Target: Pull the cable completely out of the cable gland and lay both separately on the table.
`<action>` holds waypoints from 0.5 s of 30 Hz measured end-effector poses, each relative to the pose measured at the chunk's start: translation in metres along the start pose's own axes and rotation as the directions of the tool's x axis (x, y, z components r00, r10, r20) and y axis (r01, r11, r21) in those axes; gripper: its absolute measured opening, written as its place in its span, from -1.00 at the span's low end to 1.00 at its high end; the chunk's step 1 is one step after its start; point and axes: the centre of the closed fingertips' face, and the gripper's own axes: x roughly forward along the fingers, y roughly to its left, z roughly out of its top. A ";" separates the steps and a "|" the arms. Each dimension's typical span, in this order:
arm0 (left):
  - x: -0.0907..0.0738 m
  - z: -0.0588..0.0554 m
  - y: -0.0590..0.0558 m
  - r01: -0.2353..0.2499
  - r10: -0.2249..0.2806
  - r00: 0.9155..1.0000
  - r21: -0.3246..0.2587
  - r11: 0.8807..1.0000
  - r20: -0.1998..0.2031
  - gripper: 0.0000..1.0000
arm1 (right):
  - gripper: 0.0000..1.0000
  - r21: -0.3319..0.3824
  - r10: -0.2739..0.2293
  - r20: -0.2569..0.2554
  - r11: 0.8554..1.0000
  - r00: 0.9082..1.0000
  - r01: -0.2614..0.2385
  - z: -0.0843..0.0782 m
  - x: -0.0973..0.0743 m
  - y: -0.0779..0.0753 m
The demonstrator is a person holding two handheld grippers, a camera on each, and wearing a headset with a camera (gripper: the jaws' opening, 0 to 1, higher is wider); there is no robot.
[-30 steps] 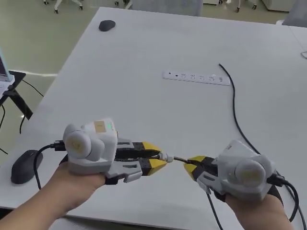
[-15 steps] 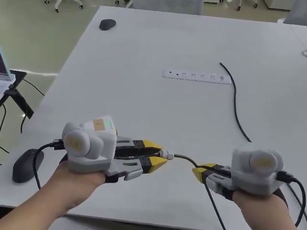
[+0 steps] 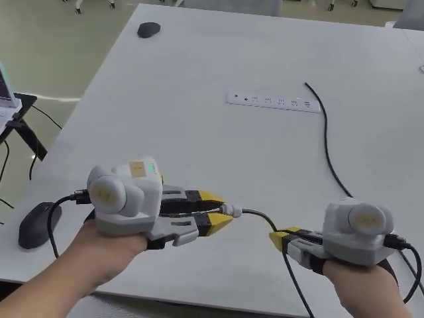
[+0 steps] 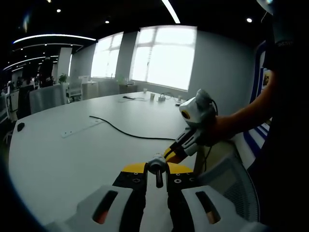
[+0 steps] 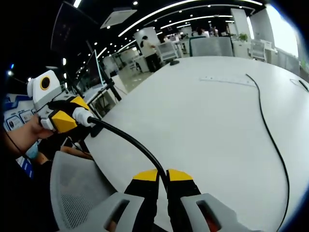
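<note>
- Left tongs, yellow-tipped, are clamped on the small, round, pale cable gland, above the white bench edge and nearer the person than the flat white power strip.
- Right tongs are closed on the smooth black cable, near the gland.
- The cable bows between them, one end seated in the gland.

The counter middle is free; a power strip and black cord lie far right, a far mouse and near mouse left, and the cable spans from left claw to right claw.
</note>
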 end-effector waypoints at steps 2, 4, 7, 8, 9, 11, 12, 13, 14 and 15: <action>0.000 0.000 0.000 -0.001 0.001 1.000 -0.001 1.000 -0.001 -0.71 | -1.00 -0.004 0.003 -0.002 1.000 1.000 -0.003 -0.001 0.000 0.001; 0.000 0.000 0.000 -0.001 0.001 1.000 -0.001 1.000 -0.001 -0.70 | -1.00 -0.007 0.002 0.000 1.000 1.000 -0.002 -0.001 0.000 0.001; 0.000 0.000 0.000 -0.001 0.001 1.000 -0.003 1.000 0.000 -0.70 | -0.99 -0.033 0.001 0.005 0.999 1.000 -0.001 0.000 0.000 0.001; 0.000 0.000 0.000 -0.001 0.001 1.000 -0.002 1.000 -0.002 -0.70 | -0.98 -0.033 -0.002 0.007 0.999 1.000 0.002 0.000 0.000 0.000; 0.000 -0.001 0.001 -0.001 0.001 1.000 -0.002 1.000 -0.002 -0.70 | -0.98 -0.029 -0.001 0.008 1.000 1.000 0.001 0.000 0.000 0.000; -0.001 0.000 0.001 -0.002 0.002 1.000 -0.008 1.000 -0.001 -0.71 | -0.96 -0.019 0.006 0.012 1.000 1.000 -0.006 0.000 0.000 0.000; -0.001 0.000 0.001 -0.001 0.001 1.000 -0.010 1.000 -0.001 -0.71 | -0.96 0.002 0.009 0.015 1.000 1.000 -0.009 0.000 -0.001 -0.001; -0.001 0.000 0.001 -0.002 0.002 1.000 -0.010 1.000 -0.002 -0.71 | -0.95 0.006 0.009 0.017 1.000 1.000 -0.009 0.000 -0.001 -0.001; -0.001 -0.001 0.001 -0.003 0.003 1.000 -0.008 1.000 -0.003 -0.71 | -0.95 0.007 0.014 0.019 1.000 1.000 -0.014 0.000 -0.001 -0.001; -0.002 -0.001 0.002 -0.004 0.003 1.000 -0.008 1.000 -0.002 -0.71 | -0.94 0.007 0.017 0.020 1.000 1.000 -0.017 0.000 -0.001 0.000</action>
